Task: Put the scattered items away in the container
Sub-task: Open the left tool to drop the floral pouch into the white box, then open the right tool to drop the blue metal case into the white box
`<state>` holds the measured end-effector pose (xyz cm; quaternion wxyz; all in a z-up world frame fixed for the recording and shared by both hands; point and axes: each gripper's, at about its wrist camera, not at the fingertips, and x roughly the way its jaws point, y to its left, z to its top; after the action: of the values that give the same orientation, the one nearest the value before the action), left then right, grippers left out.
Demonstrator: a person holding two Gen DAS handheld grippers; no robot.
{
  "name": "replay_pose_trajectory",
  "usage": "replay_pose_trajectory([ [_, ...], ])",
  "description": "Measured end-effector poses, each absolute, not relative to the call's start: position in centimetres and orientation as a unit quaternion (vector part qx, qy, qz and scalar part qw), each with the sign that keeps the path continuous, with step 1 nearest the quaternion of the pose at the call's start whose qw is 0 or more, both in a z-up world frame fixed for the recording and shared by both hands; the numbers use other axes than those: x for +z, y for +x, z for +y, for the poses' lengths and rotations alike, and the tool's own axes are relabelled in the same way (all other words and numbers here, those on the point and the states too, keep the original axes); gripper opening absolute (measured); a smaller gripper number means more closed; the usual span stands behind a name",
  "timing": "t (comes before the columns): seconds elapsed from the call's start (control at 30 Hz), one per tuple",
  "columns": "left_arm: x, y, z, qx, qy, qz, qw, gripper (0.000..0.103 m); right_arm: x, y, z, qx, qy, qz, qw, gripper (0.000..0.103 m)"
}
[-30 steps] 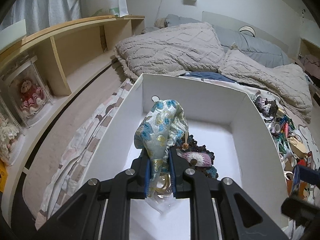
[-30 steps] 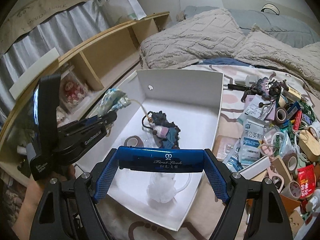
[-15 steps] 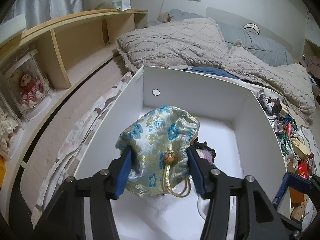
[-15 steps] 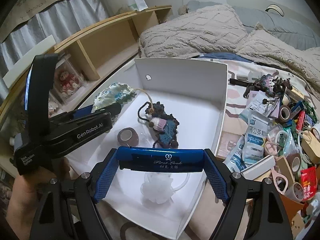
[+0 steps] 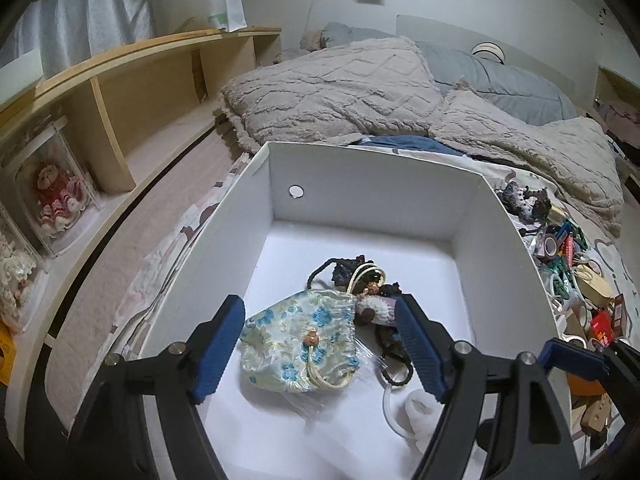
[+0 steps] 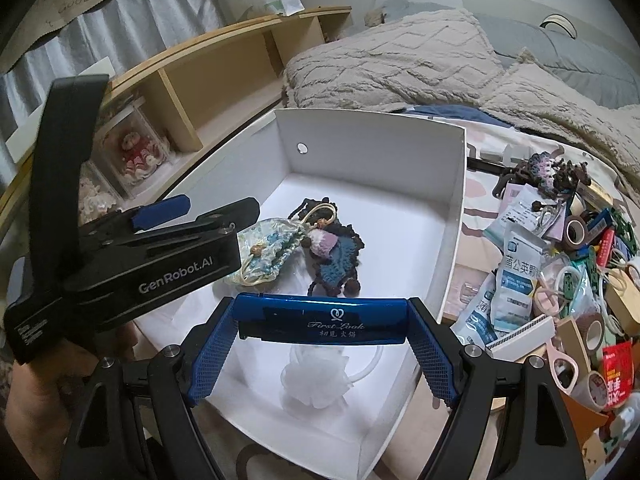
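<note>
A floral blue-and-cream drawstring pouch lies on the floor of the white box, beside a dark crochet doll. My left gripper hovers just above the pouch. Its jaws are opening, and the pads stand clear on either side of the pouch. In the right wrist view the pouch rests beyond the left gripper. My right gripper is shut on a long blue case printed "First Look", held crosswise over the box's near end.
A white fluffy scrunchie lies in the box's near part. Several loose items are piled on the bedspread to the right of the box. Quilted pillows lie behind, and a wooden shelf runs along the left.
The left jaws went from shut on the pouch to wide apart, and the pouch dropped onto the box floor. The right gripper kept its hold on the blue case.
</note>
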<state>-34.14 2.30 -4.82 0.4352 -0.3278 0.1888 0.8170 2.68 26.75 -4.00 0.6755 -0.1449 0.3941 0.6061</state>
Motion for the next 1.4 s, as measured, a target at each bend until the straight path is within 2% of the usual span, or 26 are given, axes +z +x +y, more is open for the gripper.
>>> replay_pose_trajectory([
  [0.37,-5.6,-34.0,1.7,0.810,-0.336,0.204,0.436,0.077,-4.8,1.2,27.9,0.606,-0.182,0.381,0.674,0.083],
  [1.1,-4.8,-34.7,0.5,0.807,-0.358,0.164,0.440,0.077,-5.8,0.6,30.9,0.583,-0.238,0.373,0.682,0.083],
  [1.2,-4.6,-35.1,0.1,0.813,-0.358,0.153,0.434,0.077,-5.6,0.5,30.8,0.593,-0.224,0.378,0.675,0.099],
  [1.4,-4.8,-35.7,-0.5,0.813,-0.372,0.140,0.425,0.077,-4.9,0.2,30.6,0.594,-0.218,0.370,0.680,0.101],
])
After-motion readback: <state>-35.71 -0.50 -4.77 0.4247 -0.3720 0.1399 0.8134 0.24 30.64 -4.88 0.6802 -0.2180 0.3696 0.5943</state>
